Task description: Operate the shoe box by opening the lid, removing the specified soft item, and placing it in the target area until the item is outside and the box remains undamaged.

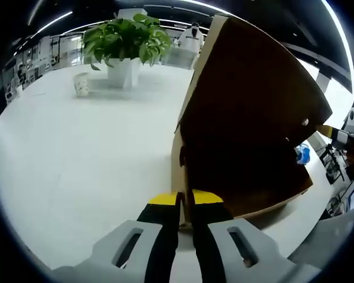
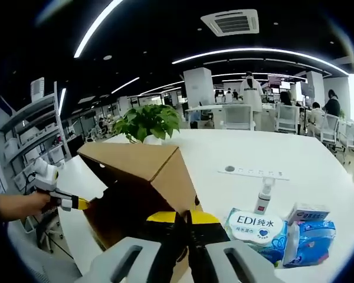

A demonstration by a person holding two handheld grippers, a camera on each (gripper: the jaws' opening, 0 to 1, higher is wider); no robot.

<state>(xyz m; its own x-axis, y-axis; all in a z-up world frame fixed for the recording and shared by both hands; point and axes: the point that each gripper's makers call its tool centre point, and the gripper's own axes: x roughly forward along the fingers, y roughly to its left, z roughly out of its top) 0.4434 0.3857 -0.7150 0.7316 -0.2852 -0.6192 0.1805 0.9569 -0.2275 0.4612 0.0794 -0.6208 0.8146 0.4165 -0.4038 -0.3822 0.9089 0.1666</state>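
Observation:
A brown cardboard shoe box (image 1: 242,177) stands on the white table (image 1: 76,165), its lid (image 1: 253,76) raised so the dark inside faces me. My left gripper (image 1: 186,197) is shut on the box's near side wall, with the cardboard edge between its yellow-tipped jaws. In the right gripper view the box (image 2: 135,162) lies just ahead, and my right gripper (image 2: 187,217) is shut on the lid's edge. Held by a hand, the left gripper (image 2: 65,200) touches the box's far side. The right gripper (image 1: 342,135) sits by the lid's rim. The box's contents are hidden.
A potted plant (image 1: 127,44) and a paper cup (image 1: 81,84) stand at the table's far end. Right of the box lie a wet-wipes pack (image 2: 256,227), a spray bottle (image 2: 262,197), blue tissue packs (image 2: 310,233) and a power strip (image 2: 253,173). People sit at desks behind.

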